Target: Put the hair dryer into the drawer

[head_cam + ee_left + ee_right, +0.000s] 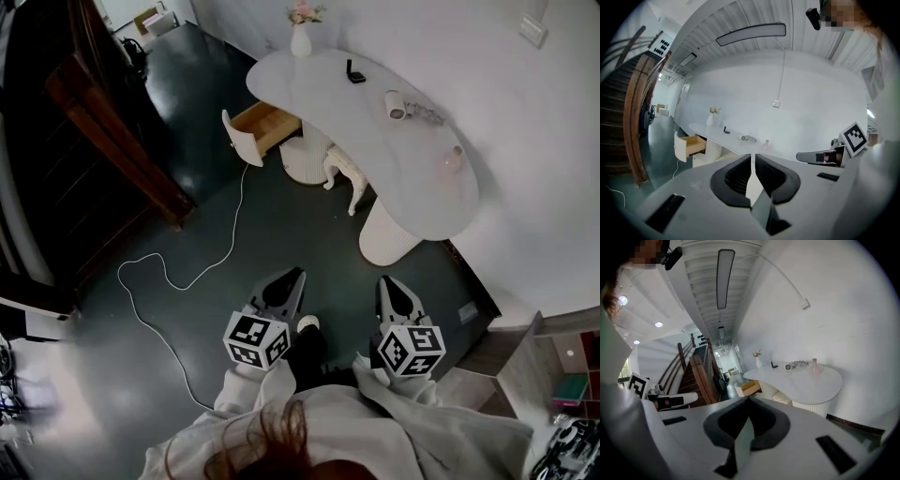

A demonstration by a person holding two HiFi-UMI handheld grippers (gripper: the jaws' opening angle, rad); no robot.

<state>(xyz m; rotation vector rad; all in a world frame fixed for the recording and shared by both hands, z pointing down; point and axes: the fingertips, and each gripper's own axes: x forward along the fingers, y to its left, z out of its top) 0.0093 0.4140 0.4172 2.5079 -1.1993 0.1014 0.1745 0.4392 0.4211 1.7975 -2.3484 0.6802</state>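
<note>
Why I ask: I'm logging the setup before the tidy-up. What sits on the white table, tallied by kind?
vase with flowers: 1
small black object: 1
hair dryer: 1
pale pink object: 1
Total: 4

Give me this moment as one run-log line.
stage: pickup not yet begun | left gripper: shut, empty | right gripper: shut, empty | hair dryer: on table, untouched | drawer: open

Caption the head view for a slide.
Left gripper and right gripper, shut and empty, face a white table bearing the hair dryer, its drawer open.
</note>
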